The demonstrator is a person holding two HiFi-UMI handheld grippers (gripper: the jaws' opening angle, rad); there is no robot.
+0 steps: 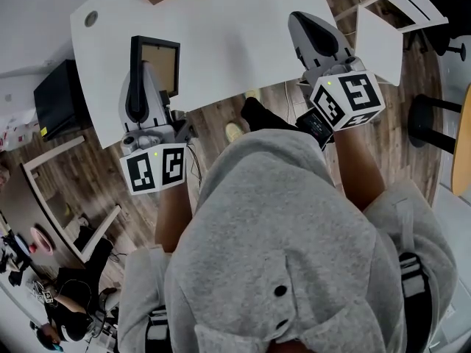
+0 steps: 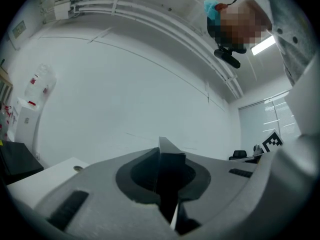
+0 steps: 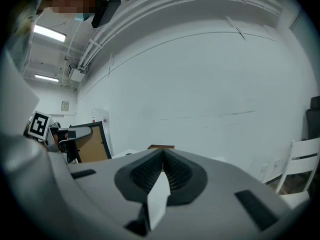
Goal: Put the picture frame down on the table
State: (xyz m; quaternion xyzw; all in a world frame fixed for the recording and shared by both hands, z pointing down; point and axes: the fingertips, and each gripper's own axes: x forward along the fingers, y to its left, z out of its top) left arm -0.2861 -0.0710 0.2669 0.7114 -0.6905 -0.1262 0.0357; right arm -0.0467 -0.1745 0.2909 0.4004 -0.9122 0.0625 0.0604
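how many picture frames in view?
1. The frame is held upright by the left gripper at the table's near edge. Others may be hidden behind the person.

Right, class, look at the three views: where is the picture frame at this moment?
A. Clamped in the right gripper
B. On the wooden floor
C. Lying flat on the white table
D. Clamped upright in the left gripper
D: the picture frame stands upright over the table with the left gripper shut on its dark edge, while the right gripper has its jaws together on nothing.
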